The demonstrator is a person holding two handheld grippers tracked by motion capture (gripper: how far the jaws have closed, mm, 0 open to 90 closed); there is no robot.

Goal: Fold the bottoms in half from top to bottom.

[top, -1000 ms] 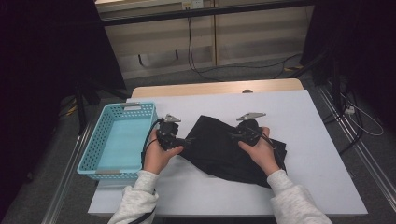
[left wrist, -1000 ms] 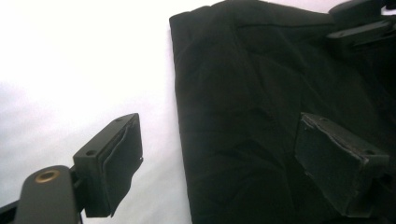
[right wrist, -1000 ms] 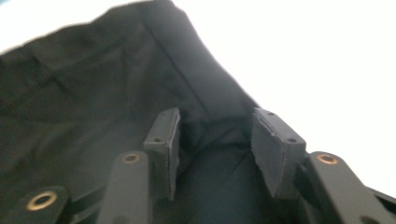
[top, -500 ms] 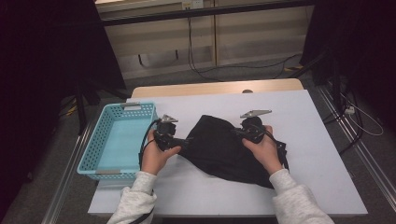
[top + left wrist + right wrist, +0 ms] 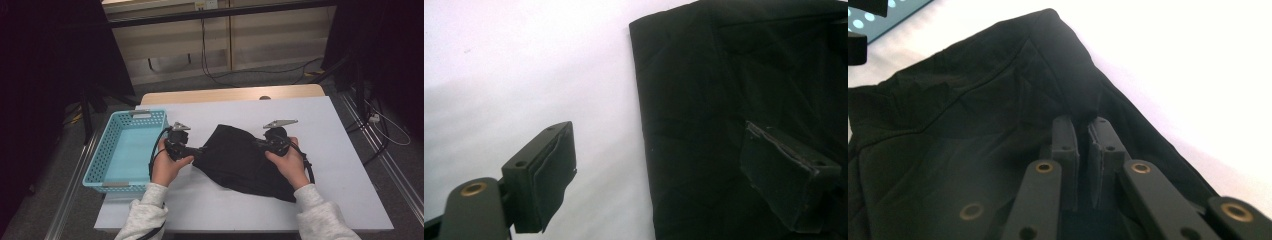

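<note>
Lying across a white table (image 5: 345,165), a crumpled black cloth (image 5: 240,160) spreads between two handheld grippers, with a person's forearms in pale sleeves coming in from the near edge. A light blue perforated basket (image 5: 102,155) sits on the table just outside the left gripper (image 5: 200,150), on the side away from the cloth.

The left gripper rests at the cloth's left edge with its jaws spread wide. In the left gripper view, one finger (image 5: 546,175) hangs over bare table and the other over the black fabric, with the cloth's straight hem running between them; the pads do not press on anything.

The right gripper (image 5: 257,144) sits on the cloth's far right part. Its jaws have just been closing, and in the right gripper view they stand nearly together, pinching a raised fold of the black cloth (image 5: 998,115) just ahead of the fingertips (image 5: 1064,135). From that fold the fabric slopes away toward the basket's corner (image 5: 878,20).
</note>
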